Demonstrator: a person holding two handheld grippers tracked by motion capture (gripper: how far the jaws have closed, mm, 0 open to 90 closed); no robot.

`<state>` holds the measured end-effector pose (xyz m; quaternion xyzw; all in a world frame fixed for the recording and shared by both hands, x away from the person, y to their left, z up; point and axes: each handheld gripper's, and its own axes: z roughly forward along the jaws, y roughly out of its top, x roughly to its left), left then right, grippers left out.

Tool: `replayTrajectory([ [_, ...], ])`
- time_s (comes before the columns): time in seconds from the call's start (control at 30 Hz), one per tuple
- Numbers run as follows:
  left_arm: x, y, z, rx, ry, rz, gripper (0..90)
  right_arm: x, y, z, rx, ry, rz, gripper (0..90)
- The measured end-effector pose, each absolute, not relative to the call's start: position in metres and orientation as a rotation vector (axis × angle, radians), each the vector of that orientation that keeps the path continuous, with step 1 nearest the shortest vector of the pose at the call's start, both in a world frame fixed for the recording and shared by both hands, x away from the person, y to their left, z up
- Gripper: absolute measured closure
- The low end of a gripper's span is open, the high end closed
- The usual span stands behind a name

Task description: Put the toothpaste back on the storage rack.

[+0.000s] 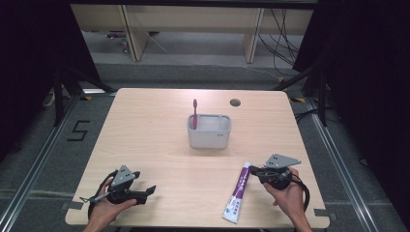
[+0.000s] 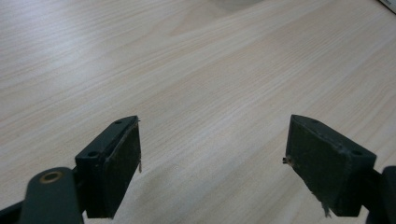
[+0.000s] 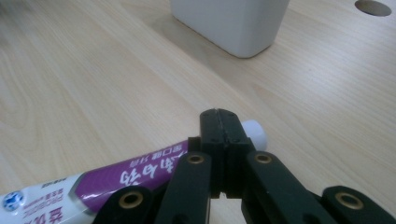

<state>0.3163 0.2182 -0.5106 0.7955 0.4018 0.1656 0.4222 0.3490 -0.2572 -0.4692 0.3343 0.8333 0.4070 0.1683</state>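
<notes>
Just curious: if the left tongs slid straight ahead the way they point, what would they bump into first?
Probably nothing soon: ahead of the open left tongs lies bare table. A pale shape, perhaps the white holder, sits at the far edge, though depth is unclear.

Light wood-grain table (image 1: 159, 145), rounded corners, with a round cable hole (image 1: 235, 102) near its far edge. Grey floor (image 1: 38, 159) around it; a black "5" marking (image 1: 79, 130) lay left of the table. Pale shelving (image 1: 193, 29) and loose cables (image 1: 283, 43) stood beyond; dark curtains (image 1: 29, 58) flanked it.
</notes>
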Motion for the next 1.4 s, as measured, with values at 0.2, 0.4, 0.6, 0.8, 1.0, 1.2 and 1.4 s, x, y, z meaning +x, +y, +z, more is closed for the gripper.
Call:
replayTrajectory([
  [0.2, 0.316, 0.218, -0.511, 2.001, 1.001, 0.414, 17.9, 0.365, -0.245, -0.473, 0.952, 2.433, 1.103, 90.0],
  [0.4, 0.315, 0.217, -0.511, 1.999, 1.002, 0.411, 18.3, 0.375, -0.237, -0.477, 0.929, 2.445, 1.070, 90.0],
  [0.6, 0.315, 0.216, -0.512, 2.000, 1.002, 0.409, 18.5, 0.386, -0.233, -0.479, 0.928, 2.468, 1.037, 90.0],
  [0.8, 0.315, 0.215, -0.512, 2.009, 0.995, 0.411, 18.7, 0.394, -0.229, -0.485, 0.949, 2.482, 1.009, 90.0],
  [1.0, 0.315, 0.215, -0.512, 2.027, 0.977, 0.407, 18.8, 0.396, -0.235, -0.487, 0.984, 2.485, 0.974, 90.0],
  [1.2, 0.315, 0.214, -0.512, 2.009, 0.982, 0.410, 18.8, 0.389, -0.245, -0.486, 1.024, 2.487, 0.973, 90.0],
  [1.4, 0.314, 0.214, -0.512, 2.024, 0.976, 0.409, 19.0, 0.374, -0.262, -0.486, 1.057, 2.476, 0.973, 90.0],
])
